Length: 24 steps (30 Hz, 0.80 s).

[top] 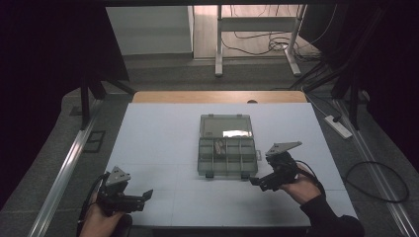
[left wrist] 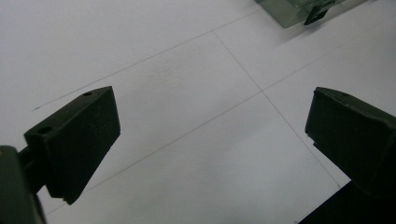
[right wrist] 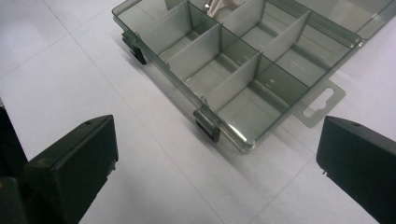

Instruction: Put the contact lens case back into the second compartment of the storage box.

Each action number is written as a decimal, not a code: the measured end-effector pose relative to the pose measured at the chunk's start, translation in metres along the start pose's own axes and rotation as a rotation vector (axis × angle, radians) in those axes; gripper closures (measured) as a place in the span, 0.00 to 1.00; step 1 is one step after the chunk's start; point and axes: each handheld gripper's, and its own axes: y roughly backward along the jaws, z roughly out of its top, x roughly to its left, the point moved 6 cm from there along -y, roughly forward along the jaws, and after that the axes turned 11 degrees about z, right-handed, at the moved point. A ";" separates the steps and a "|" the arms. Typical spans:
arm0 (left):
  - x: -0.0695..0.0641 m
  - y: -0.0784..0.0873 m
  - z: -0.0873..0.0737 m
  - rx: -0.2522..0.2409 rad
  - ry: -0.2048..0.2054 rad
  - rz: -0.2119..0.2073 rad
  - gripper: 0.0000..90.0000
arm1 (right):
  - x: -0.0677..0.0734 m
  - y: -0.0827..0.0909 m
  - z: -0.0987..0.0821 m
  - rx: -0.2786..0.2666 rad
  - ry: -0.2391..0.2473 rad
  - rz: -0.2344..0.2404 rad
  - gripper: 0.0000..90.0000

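Organizer box (top: pixel 227 155) sat open at frame centre on the counter (top: pixel 158 143). Left gripper (top: pixel 146 195) at lower left: fingers wide apart, empty. Right gripper (top: pixel 254 181) beside the box: likewise.

A clear compartment box (top: pixel 227 157) lies open on the white table (top: pixel 158 143); a power strip (top: pixel 338 126) rests on the floor.

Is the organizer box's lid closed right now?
No, in the high view the organizer box lies open, its lid folded back flat on the table and the compartments exposed.
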 end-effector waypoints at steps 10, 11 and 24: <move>0.000 0.000 0.000 0.000 0.001 0.000 0.03 | -0.002 0.008 -0.011 0.005 -0.019 -0.002 0.00; 0.000 0.000 0.000 0.001 0.000 0.000 0.03 | -0.002 0.009 -0.011 0.008 -0.019 -0.001 0.00; 0.001 0.000 -0.001 0.001 0.001 0.003 0.03 | -0.007 0.023 -0.021 -0.006 -0.038 -0.039 0.00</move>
